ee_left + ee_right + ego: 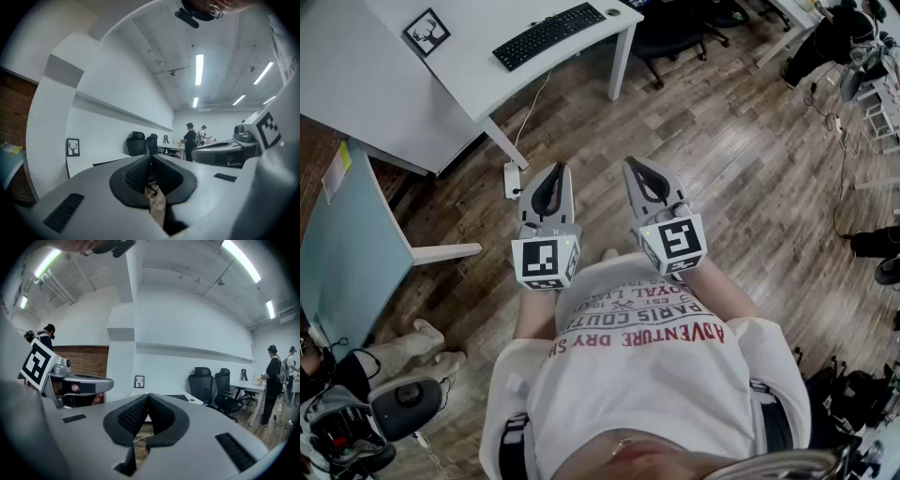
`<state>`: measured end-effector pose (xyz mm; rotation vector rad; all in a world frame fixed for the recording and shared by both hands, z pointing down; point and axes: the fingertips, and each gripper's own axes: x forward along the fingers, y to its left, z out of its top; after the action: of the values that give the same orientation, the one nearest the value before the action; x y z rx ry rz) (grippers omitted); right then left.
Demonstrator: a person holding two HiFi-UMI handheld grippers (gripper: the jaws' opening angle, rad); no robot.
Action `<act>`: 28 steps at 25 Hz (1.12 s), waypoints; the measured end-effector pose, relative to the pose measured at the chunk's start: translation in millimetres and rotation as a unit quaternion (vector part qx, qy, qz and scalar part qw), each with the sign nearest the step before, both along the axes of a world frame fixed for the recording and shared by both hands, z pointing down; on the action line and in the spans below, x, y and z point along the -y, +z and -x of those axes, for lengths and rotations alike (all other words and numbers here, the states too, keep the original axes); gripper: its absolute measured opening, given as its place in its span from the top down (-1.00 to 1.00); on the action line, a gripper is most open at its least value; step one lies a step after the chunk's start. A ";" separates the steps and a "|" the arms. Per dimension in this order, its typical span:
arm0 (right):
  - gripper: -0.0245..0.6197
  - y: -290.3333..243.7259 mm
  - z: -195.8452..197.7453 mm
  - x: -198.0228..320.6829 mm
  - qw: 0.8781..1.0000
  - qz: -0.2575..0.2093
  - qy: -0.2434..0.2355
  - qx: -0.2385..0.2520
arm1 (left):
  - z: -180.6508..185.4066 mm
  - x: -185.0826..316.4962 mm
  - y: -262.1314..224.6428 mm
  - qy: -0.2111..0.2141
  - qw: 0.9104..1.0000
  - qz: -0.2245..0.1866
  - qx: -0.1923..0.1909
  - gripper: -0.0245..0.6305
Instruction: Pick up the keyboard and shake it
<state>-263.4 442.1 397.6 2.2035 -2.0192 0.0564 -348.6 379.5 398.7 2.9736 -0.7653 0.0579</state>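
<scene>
Both hand-held grippers empty, jaws closed together: left hand-held gripper (pixel 551 180), right hand-held gripper (pixel 639 174), side by side over the wooden floor (pixel 741 150). Keyboard (pixel 548 35) lies on white bench (pixel 478 80), well apart from both.

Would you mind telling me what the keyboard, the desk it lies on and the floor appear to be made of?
The keyboard looks like matte black plastic: dark, dull, rows of keys. The desk seems a white laminate or painted top, smooth and even. The floor looks like wood planks or wood-look laminate: brown grain and board seams show.
</scene>
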 end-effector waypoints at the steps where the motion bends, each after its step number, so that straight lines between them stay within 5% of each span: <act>1: 0.85 0.9 -4.3 0.0 1.000 0.001 0.004 0.005 | -2.8 0.8 -0.6 -0.001 1.000 0.002 -0.002 0.83; 11: 0.85 10.5 -35.4 -8.0 1.000 0.002 0.017 0.012 | -32.3 -4.7 2.1 0.006 1.000 0.010 0.002 0.83; 19: 0.85 19.0 -81.5 12.2 0.999 -0.015 0.013 0.026 | -58.9 13.9 10.2 -0.033 0.999 0.014 0.019 0.83; 28: 0.85 24.2 -181.9 66.3 0.999 -0.008 -0.003 0.048 | -137.9 62.8 11.1 -0.077 0.996 0.027 0.031 0.83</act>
<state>-81.5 375.8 421.8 2.2451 -2.0831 0.1480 -210.8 316.7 409.8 2.8633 -0.9808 0.1603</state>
